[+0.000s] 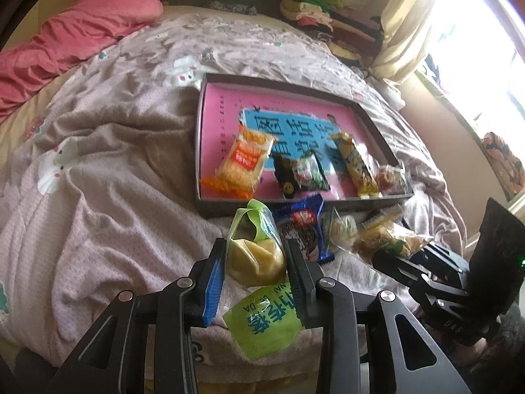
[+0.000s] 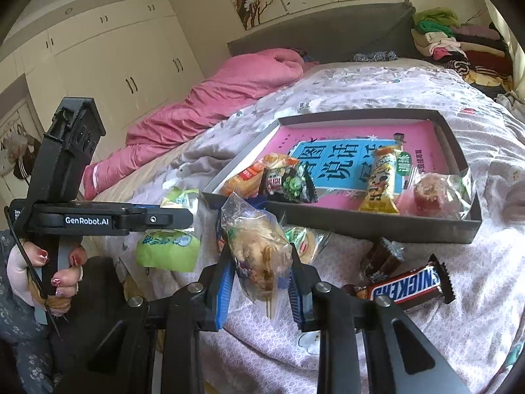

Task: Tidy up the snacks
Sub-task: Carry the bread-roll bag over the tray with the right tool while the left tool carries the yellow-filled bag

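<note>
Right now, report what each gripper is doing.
Left gripper: fingers on either side of the green-tied yellow snack bag, closed on it.
Right gripper: fingers closed on the clear-wrapped pastry, held above the bed.

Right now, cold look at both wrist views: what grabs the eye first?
The shallow box with the pink and blue printed floor, mid-bed, several snacks along its near edge. In front, the right hand-held gripper is shut on a clear-wrapped pastry; the left hand-held gripper straddles a yellow snack in a green-topped bag.
</note>
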`<state>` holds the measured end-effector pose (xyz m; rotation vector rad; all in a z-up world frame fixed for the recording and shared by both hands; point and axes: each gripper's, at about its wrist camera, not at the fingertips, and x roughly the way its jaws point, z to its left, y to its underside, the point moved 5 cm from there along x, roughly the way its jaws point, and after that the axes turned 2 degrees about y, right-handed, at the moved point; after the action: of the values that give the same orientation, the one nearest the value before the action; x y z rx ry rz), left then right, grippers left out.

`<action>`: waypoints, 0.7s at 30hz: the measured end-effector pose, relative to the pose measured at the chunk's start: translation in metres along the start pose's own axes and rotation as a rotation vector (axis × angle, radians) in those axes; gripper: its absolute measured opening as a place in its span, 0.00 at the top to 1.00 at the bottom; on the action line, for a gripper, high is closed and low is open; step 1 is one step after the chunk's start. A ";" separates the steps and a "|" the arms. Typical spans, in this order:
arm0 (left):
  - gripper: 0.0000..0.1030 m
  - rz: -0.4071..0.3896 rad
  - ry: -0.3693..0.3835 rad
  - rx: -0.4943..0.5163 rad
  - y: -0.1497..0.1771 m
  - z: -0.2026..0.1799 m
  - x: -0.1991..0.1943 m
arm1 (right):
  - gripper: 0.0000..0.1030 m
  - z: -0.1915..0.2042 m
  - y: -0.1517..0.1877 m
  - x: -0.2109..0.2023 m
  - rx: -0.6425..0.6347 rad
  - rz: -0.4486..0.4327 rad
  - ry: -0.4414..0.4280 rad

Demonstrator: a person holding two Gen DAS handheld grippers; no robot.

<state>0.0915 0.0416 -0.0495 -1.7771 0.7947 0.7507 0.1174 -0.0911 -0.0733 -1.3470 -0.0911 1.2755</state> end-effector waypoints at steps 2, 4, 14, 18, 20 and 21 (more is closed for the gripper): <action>0.64 -0.011 -0.007 -0.005 -0.004 0.001 -0.004 | 0.71 -0.002 -0.001 -0.004 0.006 -0.014 0.002; 0.64 -0.021 -0.010 -0.004 -0.008 0.000 -0.008 | 0.71 -0.005 -0.004 -0.007 0.016 -0.027 0.002; 0.64 -0.071 -0.039 0.003 -0.029 -0.007 -0.022 | 0.71 -0.015 -0.015 -0.023 0.029 -0.091 0.032; 0.64 -0.095 -0.040 0.005 -0.039 -0.012 -0.027 | 0.71 -0.019 -0.019 -0.028 0.038 -0.112 0.038; 0.64 -0.105 -0.042 0.011 -0.043 -0.016 -0.028 | 0.71 -0.020 -0.021 -0.032 0.032 -0.123 0.048; 0.64 -0.110 -0.042 0.014 -0.046 -0.017 -0.029 | 0.71 -0.021 -0.021 -0.033 0.030 -0.127 0.053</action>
<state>0.1131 0.0426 0.0028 -1.7714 0.6669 0.7054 0.1315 -0.1221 -0.0444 -1.3274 -0.1189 1.1300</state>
